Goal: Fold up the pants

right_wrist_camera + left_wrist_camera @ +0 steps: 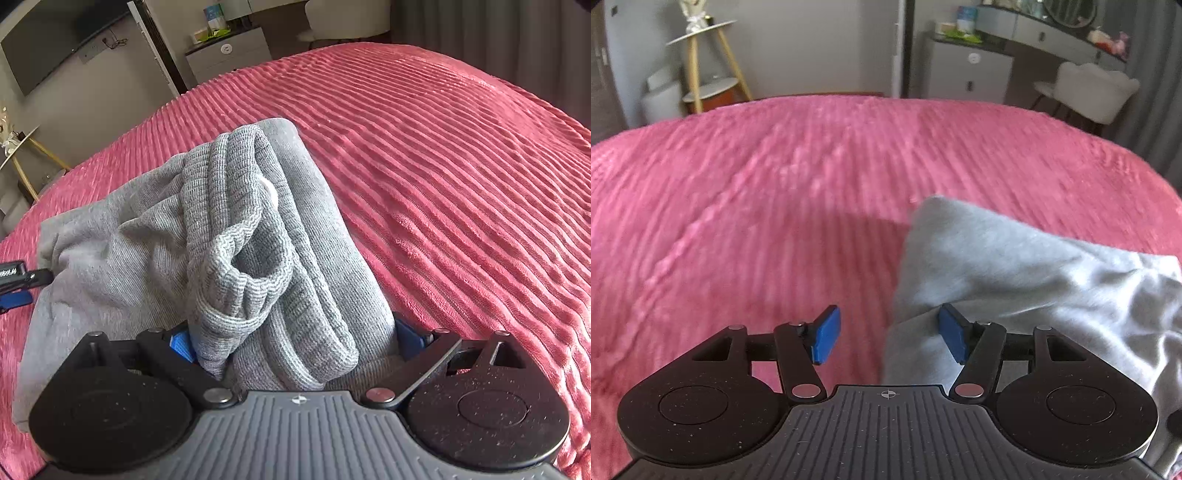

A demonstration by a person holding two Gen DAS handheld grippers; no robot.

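Grey knit pants (229, 236) lie bunched and partly folded on a pink ribbed bedspread (461, 166). In the left wrist view the pants (1015, 273) lie to the right; my left gripper (888, 334) is open, its blue pads (827, 334) apart, the right pad touching the cloth's left edge, nothing held. My right gripper (295, 343) has its jaws around a thick fold with the ribbed cuff or waistband (236, 206), pressing it from both sides. The left gripper's tip shows at the far left of the right wrist view (18, 284).
The pink bedspread (757, 206) stretches wide to the left and far side. Beyond the bed stand a wooden-legged side table (709, 66), a grey cabinet (967, 70), a white chair (1093, 92) and a wall TV (55, 40).
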